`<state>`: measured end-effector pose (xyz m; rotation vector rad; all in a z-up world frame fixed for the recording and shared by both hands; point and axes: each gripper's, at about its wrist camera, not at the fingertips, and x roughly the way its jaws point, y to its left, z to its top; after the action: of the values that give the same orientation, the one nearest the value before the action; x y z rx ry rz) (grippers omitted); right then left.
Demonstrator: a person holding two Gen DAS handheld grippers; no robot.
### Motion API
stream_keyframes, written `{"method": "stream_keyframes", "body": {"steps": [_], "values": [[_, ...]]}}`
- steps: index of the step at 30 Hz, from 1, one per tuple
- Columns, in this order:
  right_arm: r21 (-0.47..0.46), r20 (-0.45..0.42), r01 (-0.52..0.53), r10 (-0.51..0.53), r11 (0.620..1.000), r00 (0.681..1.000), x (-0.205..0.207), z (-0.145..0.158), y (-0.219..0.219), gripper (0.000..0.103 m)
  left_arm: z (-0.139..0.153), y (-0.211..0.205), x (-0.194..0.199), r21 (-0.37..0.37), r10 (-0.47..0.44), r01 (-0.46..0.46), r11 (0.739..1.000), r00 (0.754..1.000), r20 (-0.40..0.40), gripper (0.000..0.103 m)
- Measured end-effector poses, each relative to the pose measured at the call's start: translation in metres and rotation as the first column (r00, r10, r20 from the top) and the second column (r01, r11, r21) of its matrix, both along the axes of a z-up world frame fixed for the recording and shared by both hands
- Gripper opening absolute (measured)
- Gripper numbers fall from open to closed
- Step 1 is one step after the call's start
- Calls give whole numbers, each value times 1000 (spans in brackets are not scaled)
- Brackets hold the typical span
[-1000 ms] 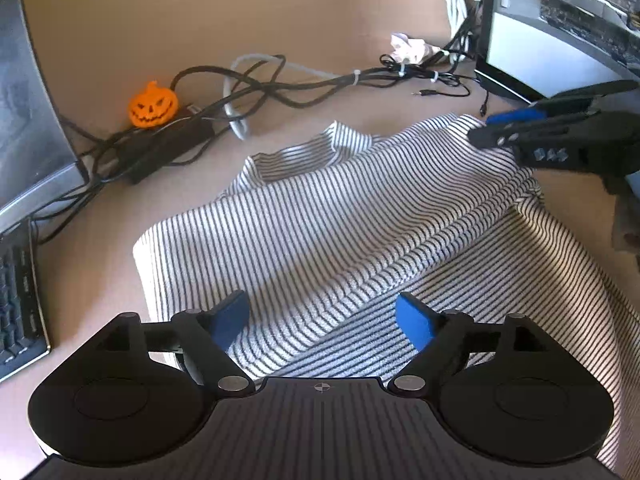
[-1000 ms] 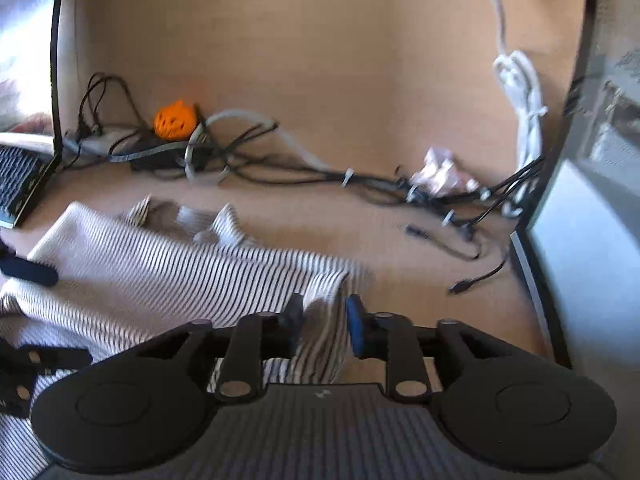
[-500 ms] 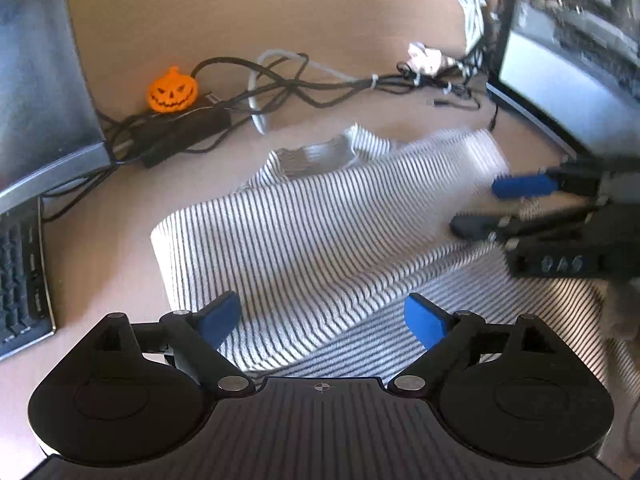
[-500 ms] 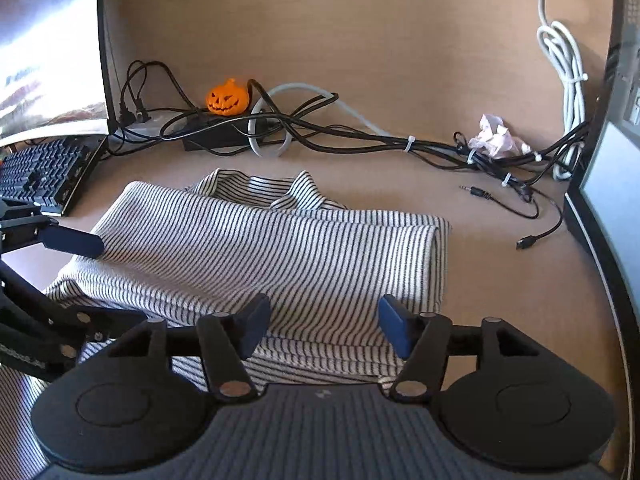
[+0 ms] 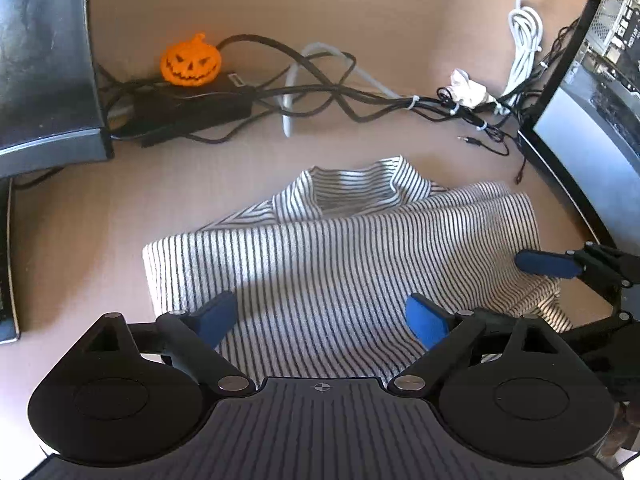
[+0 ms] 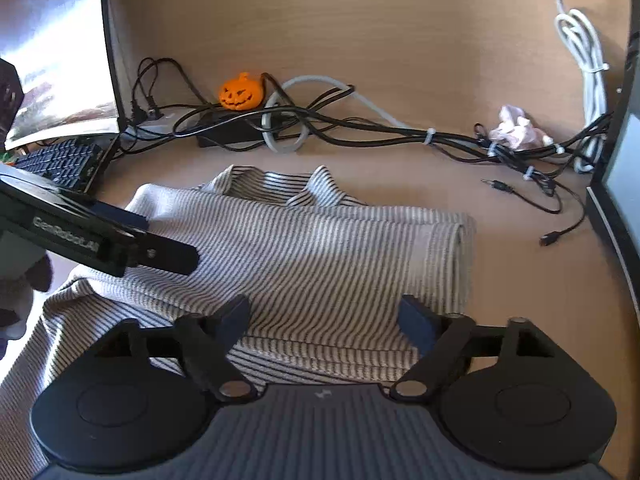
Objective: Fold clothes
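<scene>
Now we see our right gripper (image 6: 324, 318) with its jaws spread wide; they have just been opening, and nothing is pinched between the blue pads, only the striped top (image 6: 320, 256) lying flat beneath them. Our left gripper (image 5: 320, 318) stands just as wide, its jaws having eased apart a little more, hovering over the same cloth with no fabric caught. Looking outward from the right wrist, the garment's folded edge runs just beyond the right-hand pad, a doubled layer with the collar pointing toward the back edge of the desk (image 6: 400, 40). From the left wrist, the folded panel spreads ahead of both pads, its left edge ending just past the left-hand pad, and the right gripper's blue fingertip (image 5: 546, 264) hangs over the cloth's right side. Farther back, along the rear of the desk, we find a tangle of black cables (image 5: 320, 96), an orange pumpkin (image 5: 191, 62) on a black power brick (image 5: 192, 114), and a monitor (image 5: 592, 112) at the right edge.
</scene>
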<state>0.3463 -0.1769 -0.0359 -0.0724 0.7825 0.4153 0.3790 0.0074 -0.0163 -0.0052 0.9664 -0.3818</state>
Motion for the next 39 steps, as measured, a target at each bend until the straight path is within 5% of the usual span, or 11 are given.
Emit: {"method": "stream_keyframes", "body": {"steps": [3, 12, 18, 23, 27, 32, 37, 39], "values": [[2, -14, -31, 31, 1000, 999, 2, -3, 6, 103, -1, 1, 2, -6, -10, 10, 1000, 1000, 0, 96], [-10, -19, -58, 58, 998, 998, 2, -6, 11, 103, -2, 0, 5, -11, -13, 13, 1000, 1000, -2, 99], [-155, -26, -110, 108, 982, 994, 1, -9, 31, 103, -2, 2, 6, -25, -10, 10, 1000, 1000, -7, 101], [-147, -13, -111, 110, 983, 994, 1, -5, 31, 103, -2, 4, 7, -45, -23, 22, 999, 1000, -13, 103], [-79, 40, -29, 32, 996, 999, 1, 15, 12, 103, 3, 17, 8, -114, -2, -3, 993, 999, -41, 103], [-124, 145, 176, -157, 977, 977, 9, 25, -14, 103, 26, 35, -5, -150, 53, -56, 987, 998, -21, 103], [-95, 99, 262, -253, 960, 962, 31, 21, -33, 103, 32, 33, -12, -21, 36, -35, 999, 998, 44, 103], [-196, 142, 274, -249, 942, 958, 38, 13, -27, 103, 28, 26, -13, 43, 17, -19, 999, 998, 59, 103]]}}
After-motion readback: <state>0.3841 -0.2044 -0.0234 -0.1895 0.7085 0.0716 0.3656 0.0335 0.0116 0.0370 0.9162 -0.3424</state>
